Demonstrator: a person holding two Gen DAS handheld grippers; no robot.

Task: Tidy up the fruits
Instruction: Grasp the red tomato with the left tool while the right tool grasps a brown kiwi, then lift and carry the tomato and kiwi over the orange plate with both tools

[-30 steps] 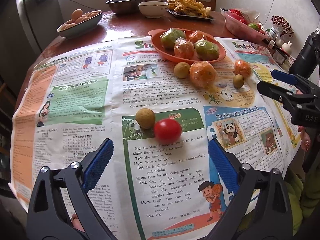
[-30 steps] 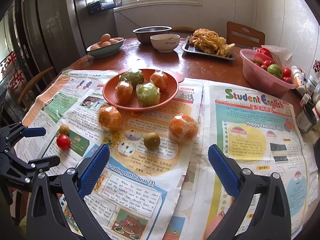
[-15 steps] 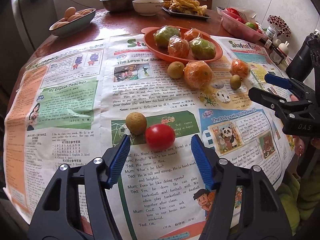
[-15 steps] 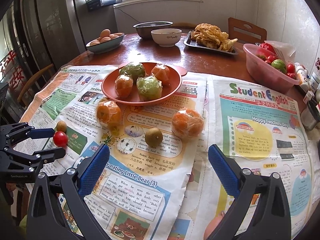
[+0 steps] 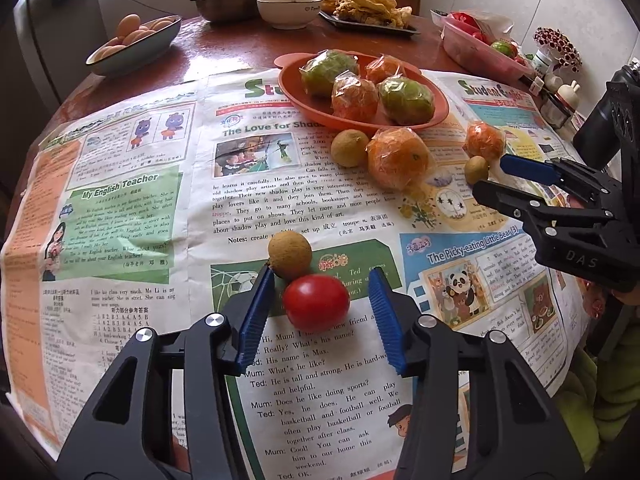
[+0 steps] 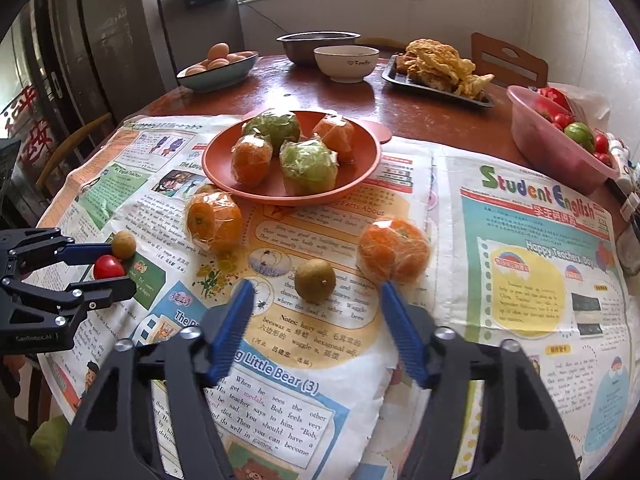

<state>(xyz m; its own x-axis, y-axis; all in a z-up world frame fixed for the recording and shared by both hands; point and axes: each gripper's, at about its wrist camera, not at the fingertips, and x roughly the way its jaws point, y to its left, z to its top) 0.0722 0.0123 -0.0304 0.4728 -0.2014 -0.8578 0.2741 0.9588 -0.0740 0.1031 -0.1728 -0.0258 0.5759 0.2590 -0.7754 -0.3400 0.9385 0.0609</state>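
A red tomato (image 5: 316,301) lies on the newspaper between the fingers of my left gripper (image 5: 322,282), which is open around it with gaps on both sides. A small brown fruit (image 5: 289,255) touches the tomato's far side. The left gripper (image 6: 108,266) also shows in the right wrist view. My right gripper (image 6: 316,294) is open, with a small green-brown fruit (image 6: 315,275) just ahead between its tips. An orange plate (image 6: 224,184) holds several wrapped oranges and green fruits. Two wrapped oranges (image 6: 214,221) (image 6: 392,250) lie loose on the paper.
A pink basin (image 6: 548,144) of tomatoes stands at the right. A bowl of eggs (image 6: 218,68), a metal bowl (image 6: 318,44), a white bowl (image 6: 346,62) and a tray of fried food (image 6: 440,72) stand at the back. Small bottles (image 5: 560,92) stand near the right edge.
My left gripper has moved forward and narrowed around the tomato. My right gripper has moved forward toward the small green-brown fruit and narrowed.
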